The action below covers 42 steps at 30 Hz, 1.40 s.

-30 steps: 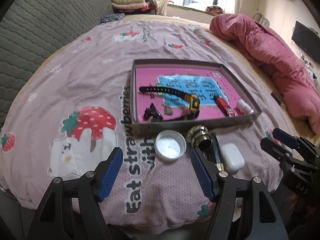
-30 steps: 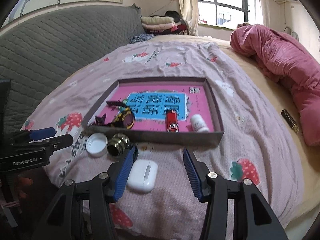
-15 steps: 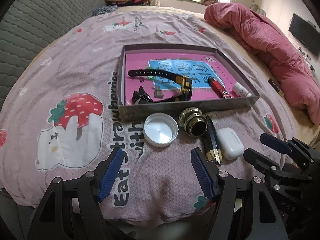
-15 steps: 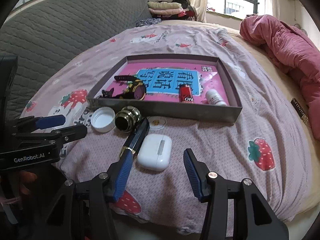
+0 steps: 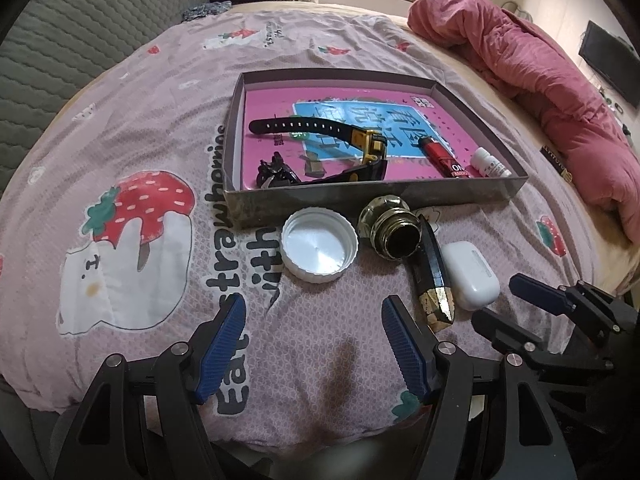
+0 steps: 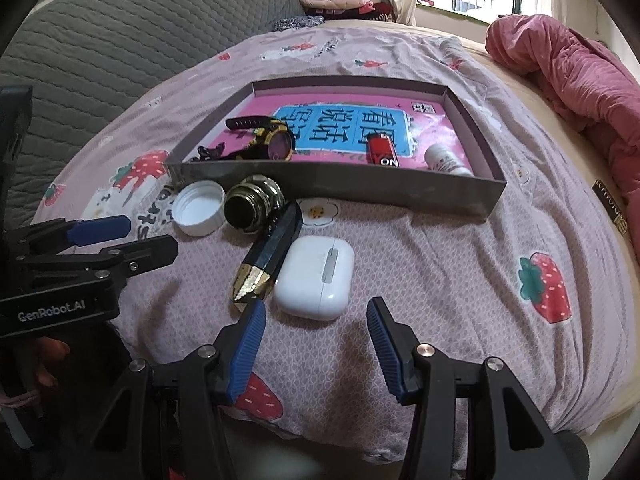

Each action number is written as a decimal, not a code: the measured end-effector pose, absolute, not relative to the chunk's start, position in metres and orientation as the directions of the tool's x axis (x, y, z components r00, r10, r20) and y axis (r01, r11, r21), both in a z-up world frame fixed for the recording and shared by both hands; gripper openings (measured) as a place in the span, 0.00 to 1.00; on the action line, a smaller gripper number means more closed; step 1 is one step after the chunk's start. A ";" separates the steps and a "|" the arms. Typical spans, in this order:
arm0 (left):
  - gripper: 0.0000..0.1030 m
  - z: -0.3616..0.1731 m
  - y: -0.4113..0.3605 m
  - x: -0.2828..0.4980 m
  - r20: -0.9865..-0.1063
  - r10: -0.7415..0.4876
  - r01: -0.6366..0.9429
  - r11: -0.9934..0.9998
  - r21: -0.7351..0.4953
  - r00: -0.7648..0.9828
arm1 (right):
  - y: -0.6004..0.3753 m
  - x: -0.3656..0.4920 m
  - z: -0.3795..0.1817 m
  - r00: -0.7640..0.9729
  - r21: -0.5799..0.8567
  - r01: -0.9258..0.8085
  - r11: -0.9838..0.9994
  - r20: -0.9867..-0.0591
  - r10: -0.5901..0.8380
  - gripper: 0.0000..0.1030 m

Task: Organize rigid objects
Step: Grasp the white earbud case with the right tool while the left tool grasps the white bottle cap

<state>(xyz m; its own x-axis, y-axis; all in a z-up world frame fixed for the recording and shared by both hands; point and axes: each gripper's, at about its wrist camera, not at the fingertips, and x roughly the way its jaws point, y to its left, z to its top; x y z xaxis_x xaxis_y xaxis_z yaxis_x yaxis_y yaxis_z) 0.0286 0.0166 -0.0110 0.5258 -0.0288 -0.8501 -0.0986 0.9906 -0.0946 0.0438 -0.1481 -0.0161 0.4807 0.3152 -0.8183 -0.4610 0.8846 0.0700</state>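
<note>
Covering bed (image 5: 360, 52): strawberry-print sheet (image 5: 168, 128)

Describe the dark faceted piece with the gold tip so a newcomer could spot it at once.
Find the shallow grey tray on the strawberry-print bedspread; four loose things lie in front of its near wall. The dark faceted piece lies between the brass cap and the white earbud case. It alone is long, black and angular, ending in a gold point.

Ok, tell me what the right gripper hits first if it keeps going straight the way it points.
Probably the white earbud case: it lies just ahead of the open right gripper, roughly centred between the jaws. The black-and-gold pen beside it sits nearer the left finger; depth is unclear.
</note>
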 end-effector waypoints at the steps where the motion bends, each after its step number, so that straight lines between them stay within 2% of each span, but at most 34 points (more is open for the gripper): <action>1: 0.70 -0.012 0.017 0.029 -0.850 -0.028 -0.099 0.991 -0.094 0.525 | -0.147 0.045 -0.018 0.478 0.071 -0.459 0.886 -0.821 0.313 0.51; 42: 0.70 -0.042 0.027 0.075 -0.831 -0.020 -0.118 0.988 -0.102 0.556 | -0.153 0.081 -0.038 0.531 0.022 -0.399 0.917 -0.809 0.251 0.54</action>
<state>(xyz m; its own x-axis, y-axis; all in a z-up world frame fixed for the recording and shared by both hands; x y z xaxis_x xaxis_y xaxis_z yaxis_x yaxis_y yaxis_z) 0.0746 0.0268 -0.0415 0.5556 -0.0198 -0.8312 -0.1177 0.9878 -0.1022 0.0808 -0.1529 -0.0377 0.5313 0.2507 -0.8092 -0.3992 0.9166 0.0218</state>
